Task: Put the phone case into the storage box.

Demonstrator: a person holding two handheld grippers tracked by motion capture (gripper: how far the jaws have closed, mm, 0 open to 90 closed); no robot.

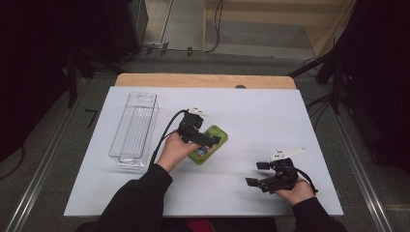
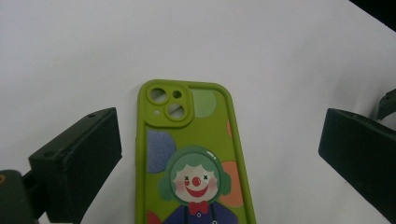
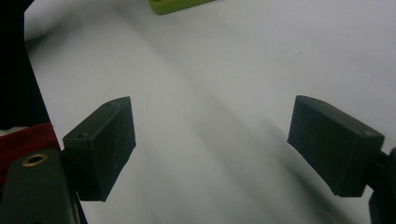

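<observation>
Green clown phone case (image 2: 194,158): light, flexible, probably slick; take by long edges; left gripper (image 2: 219,158) spread astride, right gripper (image 3: 212,144) spread, empty.

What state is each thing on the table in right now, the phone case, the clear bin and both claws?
Phone case: flat on the table, printed back up, ungripped.
Clear bin: upright, empty.
Left claw: open, straddling the case.
Right claw: open, holding nothing.

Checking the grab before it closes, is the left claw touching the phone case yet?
Apart. In the left gripper view the left claw straddles the phone case, white table showing beside both jaws.
</observation>
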